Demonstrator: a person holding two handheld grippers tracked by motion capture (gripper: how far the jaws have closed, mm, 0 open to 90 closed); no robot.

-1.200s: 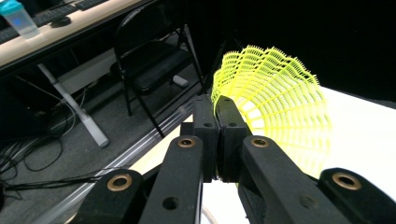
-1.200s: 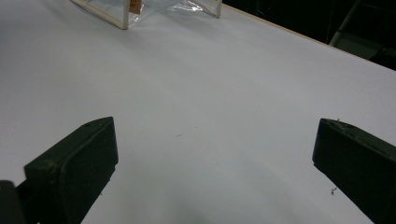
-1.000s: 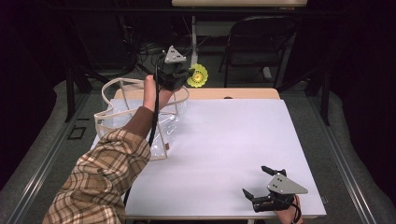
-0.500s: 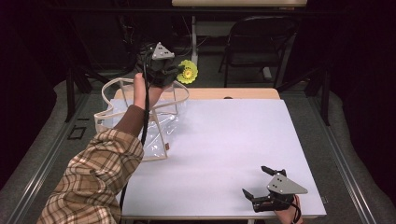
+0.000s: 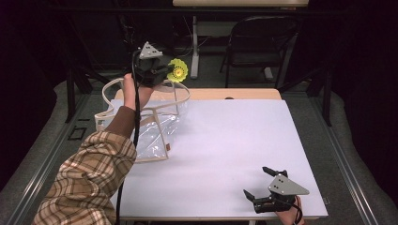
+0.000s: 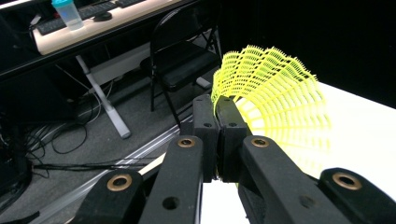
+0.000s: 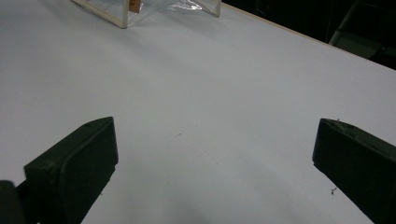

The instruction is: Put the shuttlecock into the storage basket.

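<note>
While left gripper [image 5: 162, 72] is clenched on yellow shuttlecock [image 5: 178, 71] above the frame w/ plastic bag [image 5: 141, 119], right gripper [image 5: 263, 183] rests released on desk [image 5: 225, 140].

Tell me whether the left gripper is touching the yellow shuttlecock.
Touching. The left gripper view shows the left gripper with jaws closed on the skirt edge of the yellow shuttlecock.

A bright yellow plastic shuttlecock [image 5: 178, 71] was held up in the air beyond the far left corner of the table, pinched at the edge of its net-like skirt [image 6: 273, 88]. The skirt flared wide and open, its lattice ribs unbent.
</note>
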